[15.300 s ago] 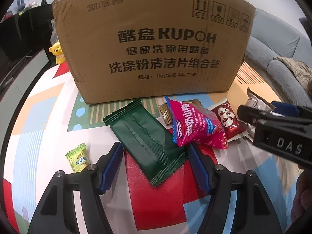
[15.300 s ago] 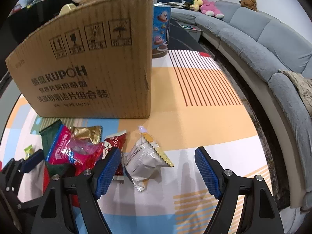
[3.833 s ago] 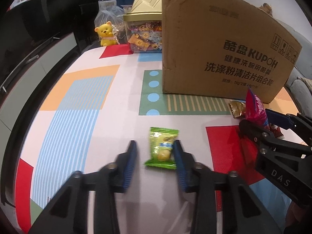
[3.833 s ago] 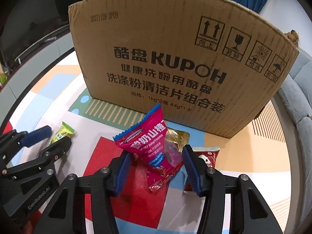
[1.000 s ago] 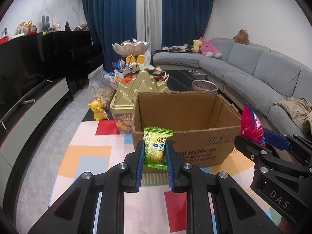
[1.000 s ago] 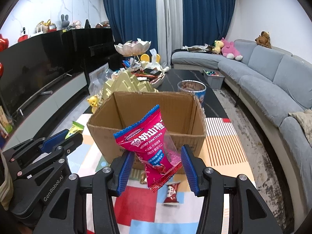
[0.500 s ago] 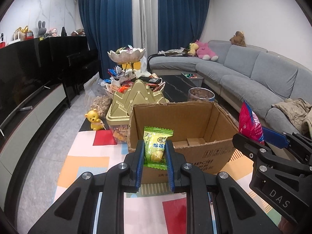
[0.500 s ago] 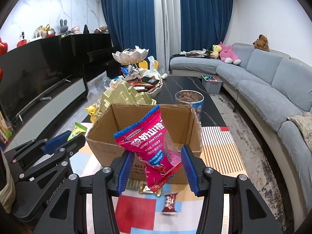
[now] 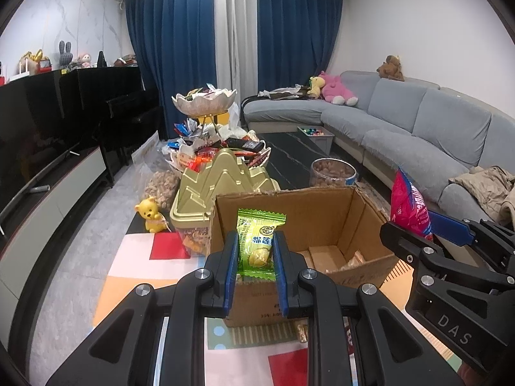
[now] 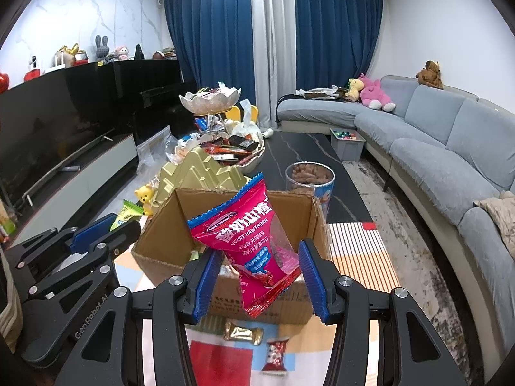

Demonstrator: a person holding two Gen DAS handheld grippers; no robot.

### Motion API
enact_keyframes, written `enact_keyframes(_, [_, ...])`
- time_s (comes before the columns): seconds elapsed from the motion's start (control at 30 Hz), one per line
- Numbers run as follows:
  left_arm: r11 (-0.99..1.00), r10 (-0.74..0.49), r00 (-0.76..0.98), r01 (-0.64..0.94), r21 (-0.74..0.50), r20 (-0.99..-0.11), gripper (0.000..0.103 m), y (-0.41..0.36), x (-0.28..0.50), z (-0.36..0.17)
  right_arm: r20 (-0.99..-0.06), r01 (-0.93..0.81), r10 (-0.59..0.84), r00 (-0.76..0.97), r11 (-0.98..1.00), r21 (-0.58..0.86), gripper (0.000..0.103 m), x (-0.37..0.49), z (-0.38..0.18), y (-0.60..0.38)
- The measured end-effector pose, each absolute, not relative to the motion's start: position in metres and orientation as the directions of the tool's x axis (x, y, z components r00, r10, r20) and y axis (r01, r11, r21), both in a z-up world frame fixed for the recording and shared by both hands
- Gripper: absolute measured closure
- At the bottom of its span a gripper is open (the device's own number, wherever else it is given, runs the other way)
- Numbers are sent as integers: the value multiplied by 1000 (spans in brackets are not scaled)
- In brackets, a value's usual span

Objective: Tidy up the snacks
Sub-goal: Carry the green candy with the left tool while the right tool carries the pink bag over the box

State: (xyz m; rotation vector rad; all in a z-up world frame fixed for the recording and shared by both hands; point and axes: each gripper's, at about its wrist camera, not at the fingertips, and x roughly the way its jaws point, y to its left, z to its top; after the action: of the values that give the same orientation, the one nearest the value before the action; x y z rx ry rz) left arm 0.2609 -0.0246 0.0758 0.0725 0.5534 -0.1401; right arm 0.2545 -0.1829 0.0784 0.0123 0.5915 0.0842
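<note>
Left gripper (image 9: 256, 267) clamps the green packet (image 9: 259, 244) upright at frame centre; right gripper (image 10: 259, 278) clamps the pink bag (image 10: 249, 241), tilted upper right.

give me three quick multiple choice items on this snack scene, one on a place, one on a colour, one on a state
1. Where does the gold-wrapped candy lie?
A. inside the cardboard box
B. on the mat in front of the cardboard box
C. on the sofa

2. What colour is the hawthorn snack bag?
A. pink-red
B. yellow
C. white

3. What state is the left hand-held gripper in?
A. open and empty
B. shut on the green candy packet
C. shut on a toy bear

Answers:
1 B: it lies on the mat before the cardboard box.
2 A: its wrapper is pink-red with a blue edge.
3 B: both pads press the green candy packet.
</note>
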Motion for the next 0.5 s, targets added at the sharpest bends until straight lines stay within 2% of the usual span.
enact_keyframes(0.5, [987, -118, 839, 157, 29, -531, 81, -27, 289, 74, -559, -73, 72, 826, 997, 21, 52, 283, 75, -183])
